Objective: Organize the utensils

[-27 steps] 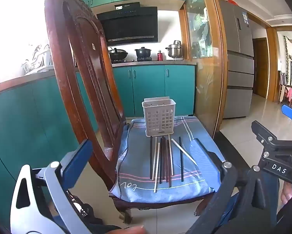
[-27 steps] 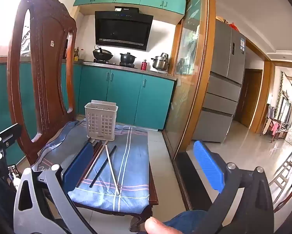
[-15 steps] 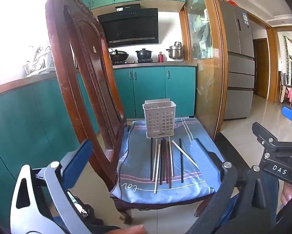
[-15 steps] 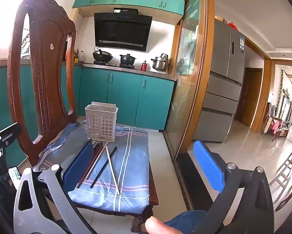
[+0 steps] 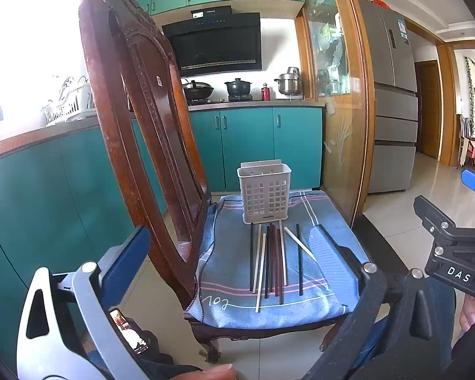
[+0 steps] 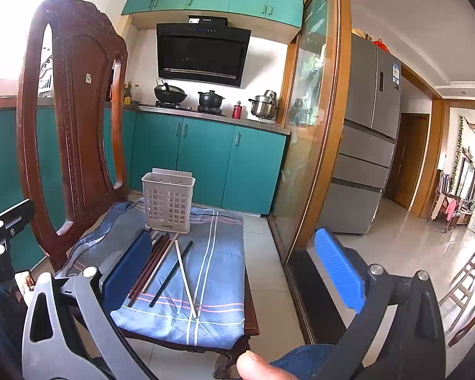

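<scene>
Both the left tool and right tool are held spread apart, well short of the chopsticks laid before the basket.

The left gripper has blue ribbed pads on one grey and one black arm, with silver round bolts at the joints. The right gripper is built the same, with a brighter blue pad. Its black body reads "DAS" in white. Blue denim and bare fingertips show below.
</scene>
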A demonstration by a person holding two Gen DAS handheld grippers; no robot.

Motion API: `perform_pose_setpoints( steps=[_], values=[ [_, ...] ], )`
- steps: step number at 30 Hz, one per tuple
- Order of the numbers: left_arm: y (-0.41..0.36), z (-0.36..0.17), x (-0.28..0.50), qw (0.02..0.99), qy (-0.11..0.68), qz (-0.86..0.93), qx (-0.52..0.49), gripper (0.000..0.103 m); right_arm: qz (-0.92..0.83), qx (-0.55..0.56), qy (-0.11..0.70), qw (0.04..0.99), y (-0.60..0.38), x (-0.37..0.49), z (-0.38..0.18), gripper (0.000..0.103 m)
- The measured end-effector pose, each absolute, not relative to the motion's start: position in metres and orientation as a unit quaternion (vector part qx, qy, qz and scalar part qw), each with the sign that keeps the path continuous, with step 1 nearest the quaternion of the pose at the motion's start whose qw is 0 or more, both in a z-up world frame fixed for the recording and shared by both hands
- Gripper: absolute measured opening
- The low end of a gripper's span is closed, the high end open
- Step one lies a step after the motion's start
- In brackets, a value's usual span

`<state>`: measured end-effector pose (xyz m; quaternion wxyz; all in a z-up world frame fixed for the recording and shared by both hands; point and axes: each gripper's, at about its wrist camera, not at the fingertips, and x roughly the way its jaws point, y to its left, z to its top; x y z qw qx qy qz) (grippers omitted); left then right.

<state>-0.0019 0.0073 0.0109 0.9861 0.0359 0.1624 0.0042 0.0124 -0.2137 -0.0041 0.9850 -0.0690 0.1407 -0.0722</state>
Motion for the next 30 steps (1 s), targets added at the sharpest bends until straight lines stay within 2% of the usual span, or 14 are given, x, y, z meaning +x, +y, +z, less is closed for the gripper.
perform_pose_setpoints(
  steps=[30],
  values=[
    [0.0020, 0.0098, -0.0074, 0.986, 0.162, 0.010, 0.040, 0.100, -0.068, -0.065, 0.129, 0.987, -0.2182, 0.0046, -0.0033, 0.100]
  ],
)
